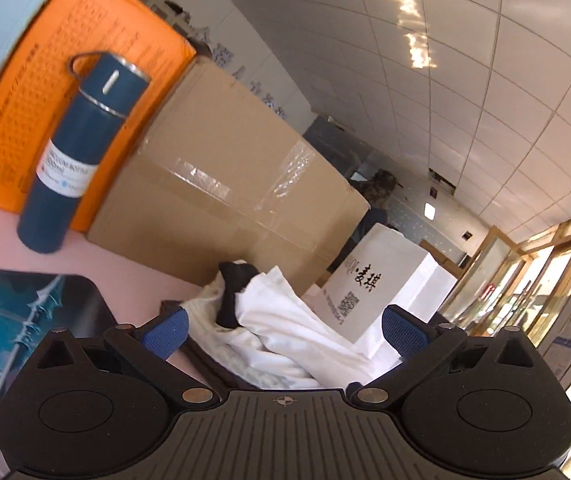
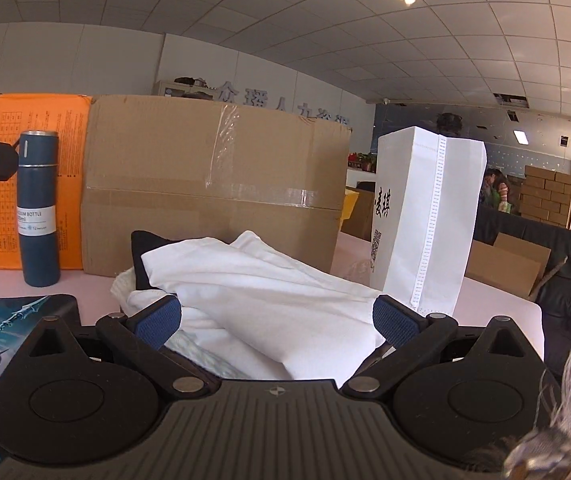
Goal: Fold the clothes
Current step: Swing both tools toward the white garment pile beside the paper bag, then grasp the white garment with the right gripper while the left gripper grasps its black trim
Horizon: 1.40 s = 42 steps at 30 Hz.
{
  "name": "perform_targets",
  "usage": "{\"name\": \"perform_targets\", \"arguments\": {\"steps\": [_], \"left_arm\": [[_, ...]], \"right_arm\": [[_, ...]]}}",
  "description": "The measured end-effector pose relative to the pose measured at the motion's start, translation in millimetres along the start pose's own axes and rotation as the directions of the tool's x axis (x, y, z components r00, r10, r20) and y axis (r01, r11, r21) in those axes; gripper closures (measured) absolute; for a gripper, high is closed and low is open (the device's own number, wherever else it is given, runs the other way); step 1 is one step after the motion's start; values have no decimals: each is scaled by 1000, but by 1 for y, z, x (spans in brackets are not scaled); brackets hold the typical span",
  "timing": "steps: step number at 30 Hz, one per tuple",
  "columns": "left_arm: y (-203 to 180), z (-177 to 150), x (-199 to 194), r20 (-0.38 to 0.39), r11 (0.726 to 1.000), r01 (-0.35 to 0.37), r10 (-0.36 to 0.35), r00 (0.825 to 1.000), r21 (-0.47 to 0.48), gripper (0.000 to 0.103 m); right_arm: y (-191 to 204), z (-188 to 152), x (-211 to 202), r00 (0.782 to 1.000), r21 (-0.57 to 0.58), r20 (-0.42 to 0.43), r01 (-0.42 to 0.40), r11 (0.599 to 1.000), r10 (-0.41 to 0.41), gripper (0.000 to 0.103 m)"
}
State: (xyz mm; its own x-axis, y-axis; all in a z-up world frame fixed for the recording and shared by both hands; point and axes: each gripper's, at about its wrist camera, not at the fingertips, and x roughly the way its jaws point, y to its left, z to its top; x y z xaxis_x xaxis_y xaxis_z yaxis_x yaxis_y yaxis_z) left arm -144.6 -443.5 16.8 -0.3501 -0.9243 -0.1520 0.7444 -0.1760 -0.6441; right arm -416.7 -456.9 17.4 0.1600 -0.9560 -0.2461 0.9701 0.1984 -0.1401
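Holding both grippers level with the white clothes pile [image 2: 253, 280] on the pink table [image 1: 85, 264], so I can pick a hem. Left gripper [image 1: 283, 330]: jaws spread wide, nothing held, view tilted. Right gripper [image 2: 277, 320]: same, open and empty, pile dead ahead. Clutter, left to right: blue bottle [image 2: 39, 208], cardboard box [image 2: 213, 184], white carton [image 2: 425, 216] just beside the pile, likely crowding the spread.

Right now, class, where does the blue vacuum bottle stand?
In both wrist views the blue vacuum bottle stands upright at the left on the pink table, before the orange box, left of the cardboard box.
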Motion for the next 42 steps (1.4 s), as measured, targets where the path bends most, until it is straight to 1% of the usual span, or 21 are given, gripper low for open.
{"name": "perform_targets", "arguments": {"steps": [3, 6, 9, 12, 14, 16, 18, 19, 21, 22, 24, 26, 30, 31, 32, 33, 34, 35, 37, 40, 42], "left_arm": [[19, -2, 20, -16, 989, 45, -48, 999, -143, 0], [36, -2, 34, -4, 963, 82, -85, 996, -258, 0], [44, -1, 46, 7, 955, 86, -88, 996, -285, 0], [45, 0, 59, 6, 956, 92, -94, 996, -278, 0], [43, 1, 68, -5, 957, 96, -102, 995, -274, 0], [42, 1, 80, -22, 959, 92, -102, 995, -266, 0], [40, 2, 93, -41, 963, 84, -98, 994, -258, 0], [39, 1, 99, -49, 965, 74, -89, 995, -250, 0], [36, 2, 110, -64, 970, 58, -75, 995, -236, 0], [35, 2, 115, -71, 972, 52, -70, 995, -229, 0], [31, 3, 124, -82, 977, 37, -56, 995, -212, 0], [27, 5, 131, -80, 983, 12, -27, 996, -181, 0], [29, 4, 141, -86, 977, -17, -2, 996, -213, 1], [27, 2, 145, -93, 979, -38, 20, 995, -203, 8], [25, 0, 148, -100, 981, -63, 46, 994, -183, 25], [20, -1, 151, -109, 986, -102, 88, 990, -130, 40], [14, -3, 153, -123, 988, -142, 134, 983, -58, 79], [8, -5, 155, -133, 985, -172, 172, 976, 8, 94], [-5, -7, 151, -125, 981, -167, 179, 976, 101, 95], [-35, -8, 134, -56, 956, -167, 186, 981, 242, 96], [-53, -3, 117, -1, 946, -143, 149, 989, 290, 97]], "right_arm": [[8, 5, 23, 1000, -85, -26, -6, 996, 3, 0], [21, 11, 47, 998, -187, -69, -20, 982, 7, 2], [32, 15, 69, 994, -246, -112, -37, 969, 10, 2], [41, 13, 90, 987, -295, -156, -74, 953, 28, 3], [37, 12, 101, 984, -254, -176, -74, 964, 29, 5], [29, 12, 109, 980, -183, -195, -86, 979, 50, 16], [15, 11, 112, 977, -92, -199, -98, 991, 78, 40], [9, 10, 112, 978, -55, -194, -94, 994, 82, 45], [-5, 10, 112, 977, 23, -192, -86, 996, 89, 70], [-16, 10, 112, 974, 84, -193, -101, 991, 116, 72], [-34, 10, 111, 969, 184, -192, -121, 975, 157, 87], [-48, 9, 106, 975, 229, -175, -95, 969, 137, 90], [-74, 6, 96, 985, 307, -145, -43, 951, 92, 91], [-79, 5, 94, 987, 320, -141, -34, 947, 83, 91], [-84, 4, 91, 988, 333, -137, -24, 942, 74, 91], [-88, 3, 90, 988, 348, -139, -17, 937, 70, 91], [-92, 3, 89, 988, 361, -142, -10, 932, 65, 91], [-94, 3, 89, 988, 368, -142, 1, 930, 56, 91], [-99, 3, 86, 990, 373, -138, 24, 928, 30, 91], [-107, 6, 77, 993, 399, -121, 37, 916, 13, 91], [-111, 10, 68, 995, 410, -95, 49, 911, -10, 91]]}}
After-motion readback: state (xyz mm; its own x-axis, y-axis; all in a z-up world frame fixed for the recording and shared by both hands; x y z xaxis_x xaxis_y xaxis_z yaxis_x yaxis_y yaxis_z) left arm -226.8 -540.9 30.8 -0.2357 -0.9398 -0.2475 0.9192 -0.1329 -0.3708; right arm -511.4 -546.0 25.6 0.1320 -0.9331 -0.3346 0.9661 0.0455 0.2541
